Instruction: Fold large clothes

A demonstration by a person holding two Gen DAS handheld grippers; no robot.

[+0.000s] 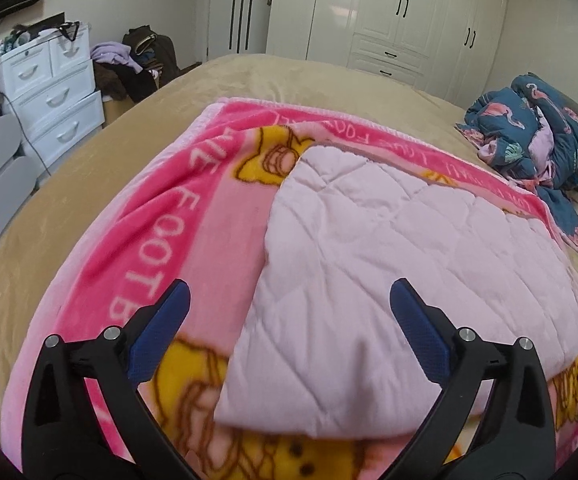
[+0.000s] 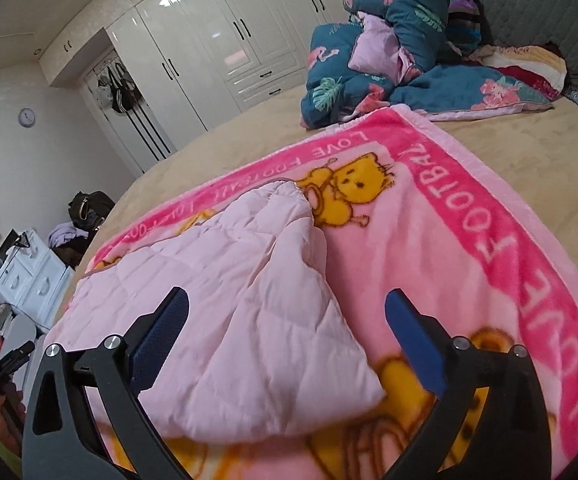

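We had 2 grippers over the pink blanket (image 1: 193, 216), which lay spread on the tan bed (image 1: 89, 184), and we took that blanket as our landmark. The task's thing, a pale pink quilted garment (image 1: 389, 264), lay on the middle of the blanket, its flat fold running across the blanket's printed yellow bears.

The left gripper (image 1: 289, 312) hung above the near edge of the blanket with its jaws spread as wide as they go and nothing between the pads; the garment's left edge lay beneath the gap but clear of both fingers. The right gripper (image 2: 287, 320) hung likewise over the near part of the blanket, jaws fully apart and empty, with the garment's right corner lying below and between them, untouched.

We judged that 1 fold had just been laid down and let go, so the step in hand was the release and pull-back between folds. The garment's far end looked bunched and uneven toward the blanket's far border, and its right side tapered to a point.

The next move, as we read it, called for both grippers to pick fresh edges of the garment, probably its 2 short ends or near corners, close on single layers without catching the blanket underneath, and carry them across evenly.
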